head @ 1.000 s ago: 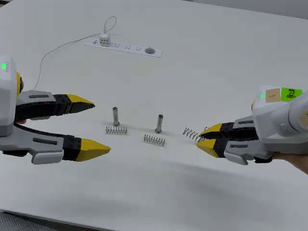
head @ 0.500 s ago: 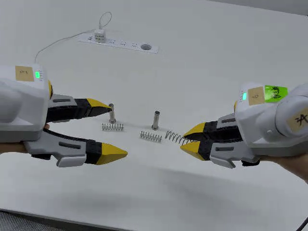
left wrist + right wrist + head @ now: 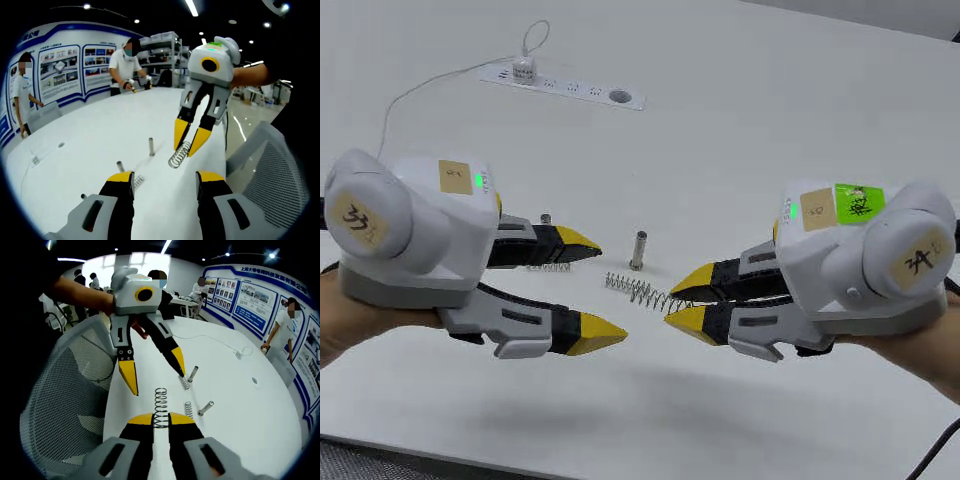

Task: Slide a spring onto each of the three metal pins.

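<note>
White table bears a power strip, display boards beyond.

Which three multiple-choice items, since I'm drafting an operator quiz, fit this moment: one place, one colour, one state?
1. Where does the power strip lie? A. on the table beyond the pins B. between the two grippers C. on a chair
2. What colour are the jaw tips? A. red B. yellow C. green
3. How is the right gripper? A. open and empty B. shut on a pin C. shut on a spring
Key: 1 A, the head view shows it past the pins; 2 B, both grippers end in yellow; 3 C, the spring juts from its closed jaws, while the left gripper is open.
</note>
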Available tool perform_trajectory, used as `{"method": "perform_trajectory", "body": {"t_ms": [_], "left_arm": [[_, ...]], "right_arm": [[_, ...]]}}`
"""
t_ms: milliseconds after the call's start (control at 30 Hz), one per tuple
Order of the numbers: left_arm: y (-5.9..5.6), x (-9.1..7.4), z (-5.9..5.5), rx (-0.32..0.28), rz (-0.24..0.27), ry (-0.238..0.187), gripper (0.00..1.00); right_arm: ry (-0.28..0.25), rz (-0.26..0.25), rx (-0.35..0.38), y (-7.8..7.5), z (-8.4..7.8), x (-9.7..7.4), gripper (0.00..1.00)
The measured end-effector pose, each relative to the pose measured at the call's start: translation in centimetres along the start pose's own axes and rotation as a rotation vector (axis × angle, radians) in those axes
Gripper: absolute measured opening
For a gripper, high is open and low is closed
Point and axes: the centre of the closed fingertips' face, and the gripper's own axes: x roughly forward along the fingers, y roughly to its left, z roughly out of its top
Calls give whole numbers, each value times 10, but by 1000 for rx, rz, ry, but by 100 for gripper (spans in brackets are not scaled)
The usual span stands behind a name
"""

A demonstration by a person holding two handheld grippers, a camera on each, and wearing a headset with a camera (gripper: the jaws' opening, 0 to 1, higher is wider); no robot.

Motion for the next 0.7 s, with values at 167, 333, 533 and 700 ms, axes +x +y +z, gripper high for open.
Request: {"method": "perform_trajectory", "body": {"t_ms": [167, 333, 533, 700], "left_arm": [[-3, 3, -1, 2, -10, 3, 48], [-9, 5, -1, 15, -38, 5, 44], [-15, 7, 0, 29, -67, 9, 35], [-18, 8, -1, 55, -85, 22, 25]], "right_arm": [[6, 22, -30, 7, 4, 5, 11], [9, 33, -65, 9, 8, 9, 11], [22, 42, -121, 9, 10, 11, 11], [25, 51, -142, 11, 11, 12, 11]]}}
